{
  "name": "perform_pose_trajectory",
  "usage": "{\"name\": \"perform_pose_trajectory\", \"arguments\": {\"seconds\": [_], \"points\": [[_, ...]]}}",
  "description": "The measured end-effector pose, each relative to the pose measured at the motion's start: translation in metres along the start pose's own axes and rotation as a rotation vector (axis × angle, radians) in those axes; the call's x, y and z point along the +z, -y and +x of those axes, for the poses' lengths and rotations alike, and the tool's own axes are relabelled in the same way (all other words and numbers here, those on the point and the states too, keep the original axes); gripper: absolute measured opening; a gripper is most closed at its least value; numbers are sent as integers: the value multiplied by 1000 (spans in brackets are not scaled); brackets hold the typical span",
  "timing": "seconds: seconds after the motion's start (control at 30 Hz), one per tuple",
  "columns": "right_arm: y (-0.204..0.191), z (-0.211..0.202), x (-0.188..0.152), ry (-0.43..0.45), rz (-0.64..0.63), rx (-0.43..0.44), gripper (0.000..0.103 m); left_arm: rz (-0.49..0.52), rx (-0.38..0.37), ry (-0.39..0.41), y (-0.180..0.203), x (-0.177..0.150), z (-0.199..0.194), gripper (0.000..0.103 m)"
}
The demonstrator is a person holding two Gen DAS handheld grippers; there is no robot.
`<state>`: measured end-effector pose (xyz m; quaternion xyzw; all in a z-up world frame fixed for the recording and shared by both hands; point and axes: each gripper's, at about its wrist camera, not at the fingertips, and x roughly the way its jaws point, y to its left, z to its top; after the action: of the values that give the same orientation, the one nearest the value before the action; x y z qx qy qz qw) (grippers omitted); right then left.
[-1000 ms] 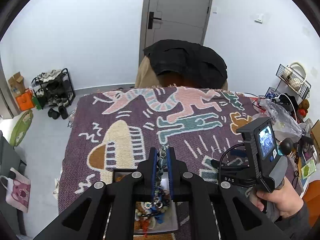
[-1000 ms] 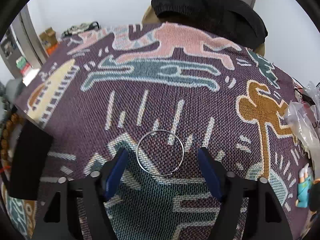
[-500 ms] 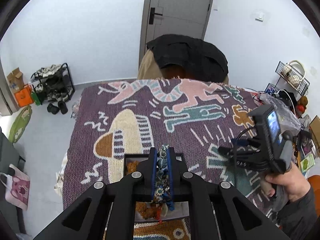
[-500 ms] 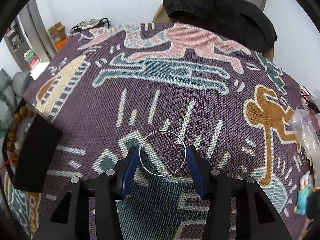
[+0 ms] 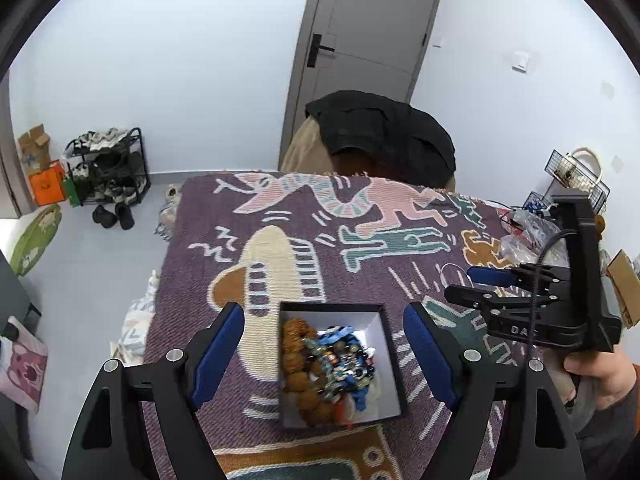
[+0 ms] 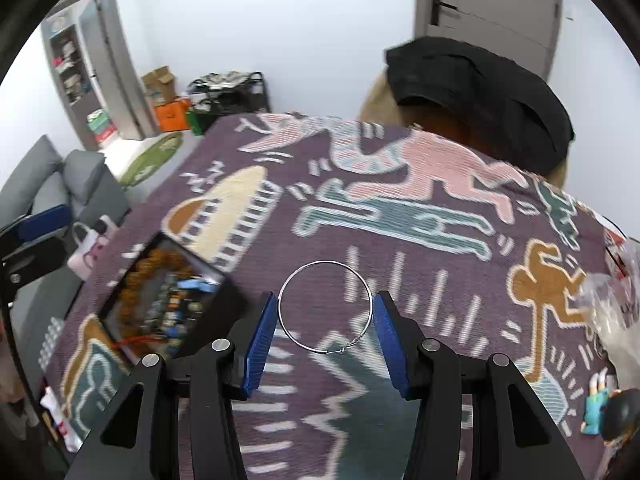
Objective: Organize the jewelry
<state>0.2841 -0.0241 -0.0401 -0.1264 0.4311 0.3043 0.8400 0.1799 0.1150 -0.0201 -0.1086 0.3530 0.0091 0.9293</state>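
A black box (image 5: 382,326) with a white inside holds brown bead bracelets and blue-green beaded jewelry (image 5: 332,364). My left gripper (image 5: 324,354) is open and empty, raised above the box. The box also shows at the left in the right wrist view (image 6: 224,292). My right gripper (image 6: 326,330) is shut on a thin silver hoop (image 6: 326,308), its blue pads touching the hoop's two sides above the patterned cloth (image 6: 400,220). In the left wrist view the right gripper (image 5: 472,284) is at the right, held by a hand, with the hoop (image 5: 454,270) at its tips.
A chair draped with a black garment (image 5: 380,136) stands at the table's far edge. Plastic bags and clutter (image 5: 528,236) lie at the right edge. A small figurine (image 6: 598,404) lies near my right gripper. A shoe rack (image 5: 106,172) stands on the floor at the left.
My left gripper has opened and let the beaded strand fall into the box, then risen. My right gripper has closed on the silver hoop and lifted it.
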Motion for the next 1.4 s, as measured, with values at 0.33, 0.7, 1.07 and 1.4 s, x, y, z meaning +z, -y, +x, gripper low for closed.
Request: {"name": "perform_pose_trajectory", "arguments": {"seconds": [0.33,0.7,1.07,1.4], "points": [[-52,-13,4,22,-72,79,50,-41,57,37,-33,-15,-19,82],[-105,2,2,-9,-113,139,51,-91,85,74,-58,-38,-29,82],[-100,-3,-13,-4,-64,79,84,-145,86,124,-64,-49,-42,95],[-65,-58,-42,127,48,68,85,-105,56,167,-31,-49,-59,102]]}}
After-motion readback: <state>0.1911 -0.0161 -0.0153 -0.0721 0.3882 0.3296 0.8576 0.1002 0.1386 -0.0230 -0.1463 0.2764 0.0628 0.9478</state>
